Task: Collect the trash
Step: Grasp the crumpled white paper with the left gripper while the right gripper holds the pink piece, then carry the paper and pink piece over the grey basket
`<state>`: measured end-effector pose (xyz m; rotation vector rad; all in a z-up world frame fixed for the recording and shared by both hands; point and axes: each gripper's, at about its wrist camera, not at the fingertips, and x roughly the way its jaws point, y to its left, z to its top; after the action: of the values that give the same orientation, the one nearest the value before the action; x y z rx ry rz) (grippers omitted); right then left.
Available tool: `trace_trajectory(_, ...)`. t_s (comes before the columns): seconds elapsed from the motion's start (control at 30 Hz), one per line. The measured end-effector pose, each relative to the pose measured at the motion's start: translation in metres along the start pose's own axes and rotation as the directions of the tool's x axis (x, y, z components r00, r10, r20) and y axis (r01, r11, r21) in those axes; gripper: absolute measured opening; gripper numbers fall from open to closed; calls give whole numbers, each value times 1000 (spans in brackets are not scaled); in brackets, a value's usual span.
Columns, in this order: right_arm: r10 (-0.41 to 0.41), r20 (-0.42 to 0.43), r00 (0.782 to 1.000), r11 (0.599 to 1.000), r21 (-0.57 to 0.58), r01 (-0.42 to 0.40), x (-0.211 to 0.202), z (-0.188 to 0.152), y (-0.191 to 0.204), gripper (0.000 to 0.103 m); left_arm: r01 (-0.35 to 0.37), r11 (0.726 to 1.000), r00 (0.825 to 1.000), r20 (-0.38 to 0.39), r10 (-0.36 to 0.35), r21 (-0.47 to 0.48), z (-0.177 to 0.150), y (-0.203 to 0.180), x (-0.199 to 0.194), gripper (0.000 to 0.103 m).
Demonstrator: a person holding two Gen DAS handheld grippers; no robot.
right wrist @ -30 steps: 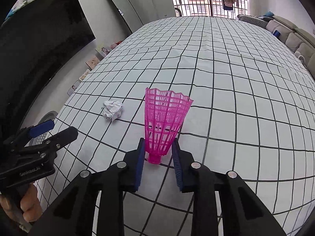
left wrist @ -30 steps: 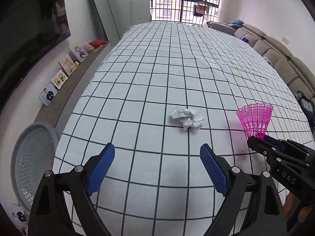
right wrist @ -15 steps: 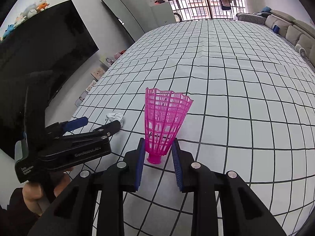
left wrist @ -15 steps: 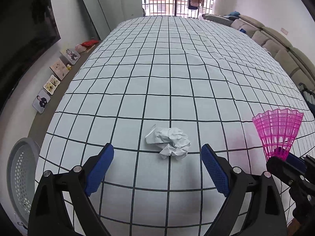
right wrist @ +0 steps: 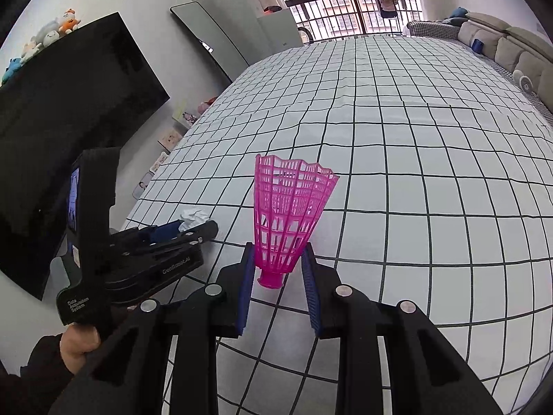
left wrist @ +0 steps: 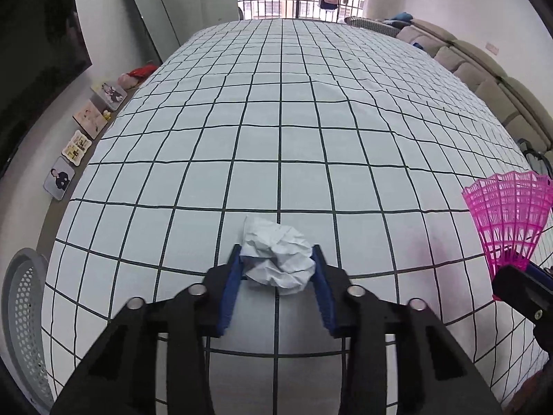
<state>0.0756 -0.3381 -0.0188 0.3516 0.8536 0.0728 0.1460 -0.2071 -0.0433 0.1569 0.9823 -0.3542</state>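
A crumpled white paper ball point(left wrist: 276, 259) lies near the front of the grid-patterned cloth point(left wrist: 276, 121). My left gripper point(left wrist: 276, 252) is closing on it, and both blue pads touch its sides. The right wrist view shows the same paper ball point(right wrist: 195, 215) peeking out past the left gripper point(right wrist: 193, 228), which a hand holds. My right gripper point(right wrist: 278, 252) is shut on the base of a pink plastic shuttlecock point(right wrist: 290, 214), held upright just above the cloth. The shuttlecock point(left wrist: 508, 218) also appears at the right edge of the left wrist view.
A grey perforated basket point(left wrist: 24, 311) stands on the floor at the cloth's lower left. Photo frames point(left wrist: 83, 138) line a ledge on the left below a dark screen point(right wrist: 69, 121). A sofa point(left wrist: 484, 69) runs along the right side.
The left gripper moved forward and down over the paper ball, and its wide jaws closed onto it. The right gripper kept its hold on the shuttlecock and barely shifted.
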Motion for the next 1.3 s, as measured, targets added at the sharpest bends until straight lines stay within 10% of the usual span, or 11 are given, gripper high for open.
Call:
trace_trajectory(0.5, -9, -29, 1000, 999, -34, 8, 5, 4, 31, 26, -68, 997, 993, 90, 71, -35, -26, 46, -71, 35)
trace_trajectory(1.3, 163, -210, 964, 893, -384, -235, 93, -21, 297, 26, -293, 911, 934, 117, 338, -289, -116, 257, -153, 35)
